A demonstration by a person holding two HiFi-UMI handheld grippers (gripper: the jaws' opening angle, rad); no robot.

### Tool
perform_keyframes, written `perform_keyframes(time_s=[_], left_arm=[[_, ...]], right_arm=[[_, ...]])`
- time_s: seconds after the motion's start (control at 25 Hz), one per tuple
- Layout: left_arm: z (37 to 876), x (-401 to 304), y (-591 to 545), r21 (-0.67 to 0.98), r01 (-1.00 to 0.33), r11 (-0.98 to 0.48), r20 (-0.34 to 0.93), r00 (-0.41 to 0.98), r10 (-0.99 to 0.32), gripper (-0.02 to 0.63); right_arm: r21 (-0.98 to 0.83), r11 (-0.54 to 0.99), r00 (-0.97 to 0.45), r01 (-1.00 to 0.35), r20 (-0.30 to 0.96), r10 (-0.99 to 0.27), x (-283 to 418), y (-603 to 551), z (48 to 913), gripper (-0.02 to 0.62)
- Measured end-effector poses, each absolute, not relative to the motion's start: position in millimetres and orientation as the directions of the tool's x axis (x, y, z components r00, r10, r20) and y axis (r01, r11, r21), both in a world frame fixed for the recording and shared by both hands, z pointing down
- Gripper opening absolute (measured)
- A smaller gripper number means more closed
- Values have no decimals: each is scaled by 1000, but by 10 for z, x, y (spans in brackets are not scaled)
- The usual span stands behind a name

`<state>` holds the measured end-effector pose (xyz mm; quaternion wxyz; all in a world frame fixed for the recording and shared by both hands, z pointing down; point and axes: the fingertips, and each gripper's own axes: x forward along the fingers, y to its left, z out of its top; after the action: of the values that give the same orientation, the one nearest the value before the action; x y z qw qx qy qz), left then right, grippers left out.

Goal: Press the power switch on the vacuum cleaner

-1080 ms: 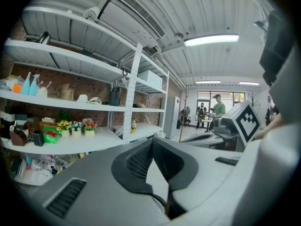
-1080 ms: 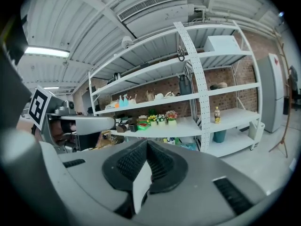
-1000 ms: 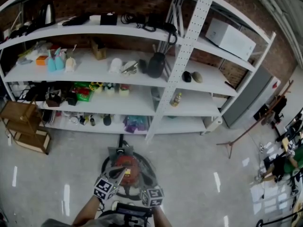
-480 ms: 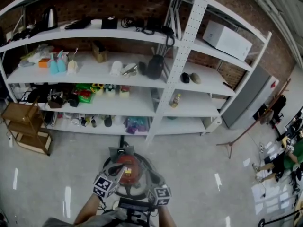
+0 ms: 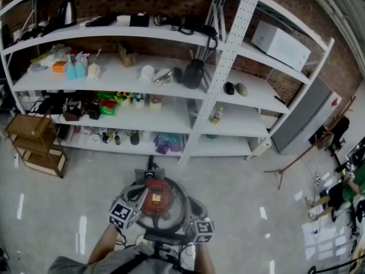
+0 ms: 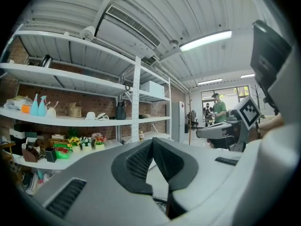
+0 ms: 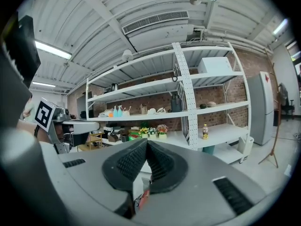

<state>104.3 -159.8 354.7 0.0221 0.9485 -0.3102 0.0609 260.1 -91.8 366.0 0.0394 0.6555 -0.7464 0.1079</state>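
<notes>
The vacuum cleaner (image 5: 155, 198), a round drum with a red top and a dark hose ring around it, stands on the pale floor just in front of me. My left gripper (image 5: 134, 204) hovers over its left side, marker cube toward me. My right gripper (image 5: 197, 224) is at the drum's right rim. Seen along its own jaws, the left gripper (image 6: 152, 145) is shut with nothing in it and points up at the shelves. The right gripper (image 7: 146, 145) is also shut and empty; a red sliver of the vacuum cleaner (image 7: 141, 199) shows under it. The switch itself I cannot make out.
A tall white shelving rack (image 5: 171, 73) full of bottles, jugs and boxes runs behind the vacuum. A wooden stool (image 5: 31, 144) stands at the left, a grey cabinet (image 5: 302, 116) and a coat stand (image 5: 296, 161) at the right. A person (image 6: 217, 108) stands far off.
The two grippers have drawn apart: the right one slid right, off the vacuum's top, and the left one rose slightly. My head view shifted, so the vacuum sits higher in it.
</notes>
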Motion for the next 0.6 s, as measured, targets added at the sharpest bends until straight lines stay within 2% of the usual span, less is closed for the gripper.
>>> perform_keyframes(time_s=[0.6], left_arm=[[3504, 916, -1692, -3, -622, -783, 128, 777, -617, 8]], right_arm=[[-102, 135, -153, -986, 194, -969, 2633, -967, 3658, 11]])
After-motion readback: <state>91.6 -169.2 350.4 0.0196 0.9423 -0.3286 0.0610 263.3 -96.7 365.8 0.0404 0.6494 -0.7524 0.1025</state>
